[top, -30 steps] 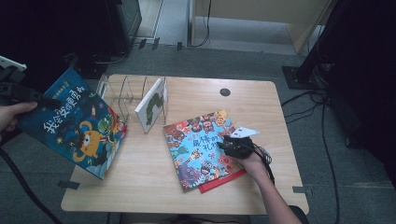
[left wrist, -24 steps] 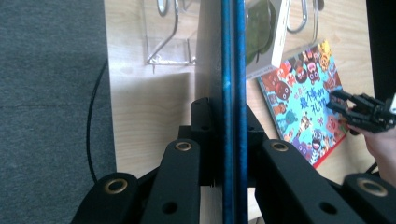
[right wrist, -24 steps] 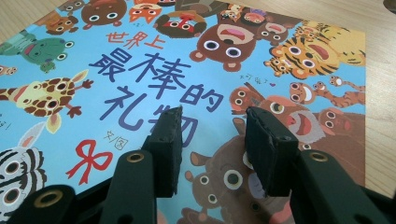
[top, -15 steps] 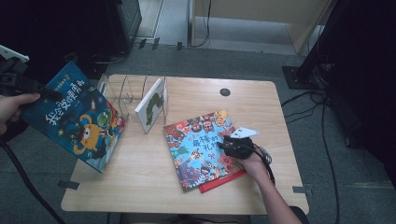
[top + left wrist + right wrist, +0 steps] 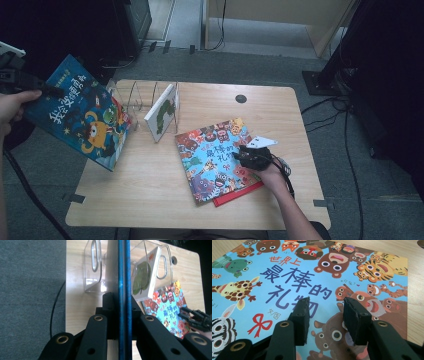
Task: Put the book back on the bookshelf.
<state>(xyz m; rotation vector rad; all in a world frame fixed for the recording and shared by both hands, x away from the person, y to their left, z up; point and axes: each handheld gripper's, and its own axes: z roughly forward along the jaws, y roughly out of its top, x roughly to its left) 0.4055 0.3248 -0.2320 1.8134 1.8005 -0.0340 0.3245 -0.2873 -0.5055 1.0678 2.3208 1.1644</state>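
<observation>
Blue picture book (image 5: 80, 112) clamped edge-on in the left gripper (image 5: 122, 315), held off the worktop (image 5: 150, 190), long axis aimed at the clear rack (image 5: 100, 270) straight ahead; right gripper (image 5: 325, 307) parted, empty, over the animal book (image 5: 287, 277).

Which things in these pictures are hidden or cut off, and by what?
- Red book: high view, covered by the animal book; just its edge shows.
- Blue book: left gripper view, seen edge-on, cover hidden.
- Animal book's lower part: right gripper view, behind the right gripper.
- Left gripper: high view, dark, partly behind the blue book.
</observation>
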